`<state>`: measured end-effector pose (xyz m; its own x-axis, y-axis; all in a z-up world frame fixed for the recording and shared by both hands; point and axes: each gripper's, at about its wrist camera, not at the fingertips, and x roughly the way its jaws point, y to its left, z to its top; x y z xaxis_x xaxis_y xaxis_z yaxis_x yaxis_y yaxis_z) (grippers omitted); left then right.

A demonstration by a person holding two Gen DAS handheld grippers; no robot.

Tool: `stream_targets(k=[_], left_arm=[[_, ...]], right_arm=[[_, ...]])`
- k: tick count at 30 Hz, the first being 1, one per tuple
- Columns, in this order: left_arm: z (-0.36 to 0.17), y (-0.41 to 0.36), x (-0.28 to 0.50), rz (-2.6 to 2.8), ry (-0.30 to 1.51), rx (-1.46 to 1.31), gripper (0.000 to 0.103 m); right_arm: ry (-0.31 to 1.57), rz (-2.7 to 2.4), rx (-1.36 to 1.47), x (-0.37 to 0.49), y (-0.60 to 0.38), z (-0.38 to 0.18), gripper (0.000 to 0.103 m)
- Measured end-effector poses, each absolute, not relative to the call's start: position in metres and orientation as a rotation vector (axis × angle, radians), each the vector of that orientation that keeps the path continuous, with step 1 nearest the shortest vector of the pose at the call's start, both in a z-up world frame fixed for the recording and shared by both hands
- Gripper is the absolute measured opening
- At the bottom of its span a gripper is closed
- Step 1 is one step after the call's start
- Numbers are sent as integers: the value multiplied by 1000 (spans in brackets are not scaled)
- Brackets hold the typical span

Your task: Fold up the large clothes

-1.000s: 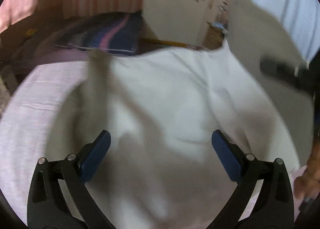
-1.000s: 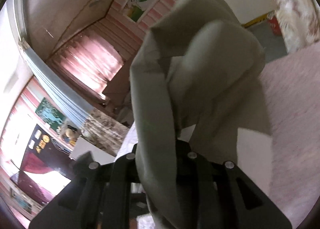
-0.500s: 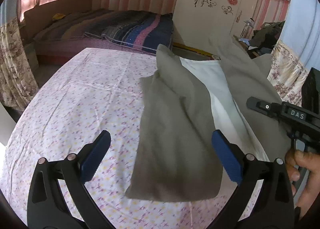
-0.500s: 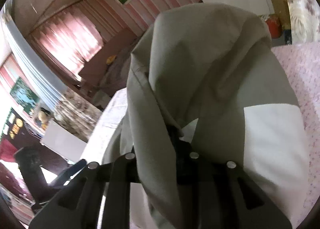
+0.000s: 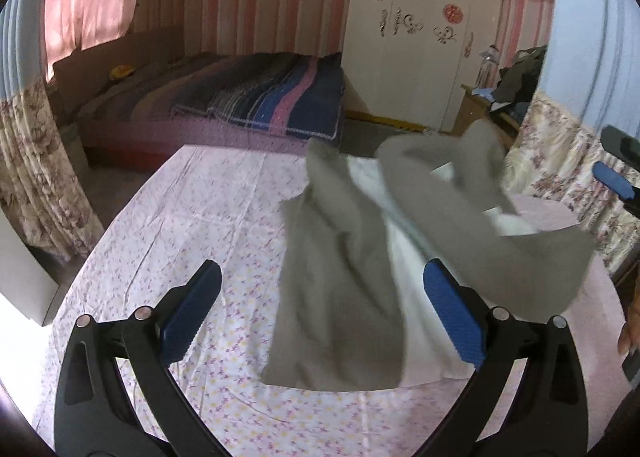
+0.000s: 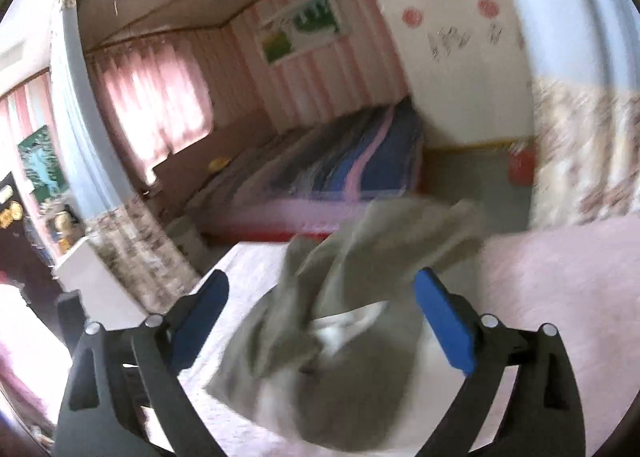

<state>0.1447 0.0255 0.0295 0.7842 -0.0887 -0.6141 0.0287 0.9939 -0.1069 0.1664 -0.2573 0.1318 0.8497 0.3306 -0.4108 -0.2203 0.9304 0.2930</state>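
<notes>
A large grey and white garment (image 5: pixel 344 289) lies on the floral pink bedsheet (image 5: pixel 192 225). Its left grey side is folded over the white middle; its right grey side (image 5: pixel 500 241) is airborne, falling across. My left gripper (image 5: pixel 320 313) is open and empty, held above the sheet near the garment's near edge. My right gripper (image 6: pixel 320 321) is open and empty, with the blurred garment (image 6: pixel 328 345) just ahead of its jaws. One blue pad of the right gripper (image 5: pixel 612 179) shows at the right edge of the left wrist view.
A second bed with a striped blue and pink blanket (image 5: pixel 272 97) stands beyond the sheet. A white wardrobe (image 5: pixel 420 49) is at the back. A floral curtain (image 5: pixel 36 185) hangs at left, another floral drape (image 5: pixel 560 169) at right.
My right gripper opened and let go of the grey side, which is dropping over the white middle. My left gripper stayed open and drew back.
</notes>
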Motion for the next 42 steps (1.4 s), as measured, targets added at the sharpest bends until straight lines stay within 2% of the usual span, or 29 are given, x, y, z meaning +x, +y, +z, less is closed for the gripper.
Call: stream_targets(k=[4, 10, 14, 18, 19, 21, 24, 27, 34, 37, 40, 42], left_arm=[[53, -2, 135, -127, 623, -87, 100], [76, -79, 125, -279, 588, -18, 100], [65, -126, 133, -317, 601, 53, 100], [30, -157, 157, -286, 653, 139, 99], [24, -159, 161, -298, 661, 146, 95], [9, -158, 167, -310, 677, 187, 41], [3, -147, 167, -335, 680, 176, 21], [13, -131, 157, -309, 623, 202, 15], [60, -62, 133, -207, 498, 232, 15], [36, -20, 139, -142, 558, 179, 15], [-16, 19, 147, -102, 661, 101, 19], [-38, 32, 146, -102, 662, 71, 34]], right_arm=[[470, 181, 238, 150, -317, 129, 95], [525, 78, 297, 145, -377, 79, 95], [553, 54, 322, 141, -392, 55, 95], [581, 41, 334, 133, -401, 33, 95], [587, 40, 332, 132, -398, 30, 95], [603, 45, 326, 131, -398, 23, 94], [621, 52, 320, 134, -394, 15, 94], [628, 67, 314, 138, -384, 16, 95], [616, 148, 237, 147, -341, 27, 95], [631, 195, 205, 155, -314, 23, 95], [658, 239, 159, 163, -284, 14, 95], [685, 272, 121, 168, -262, 7, 94]])
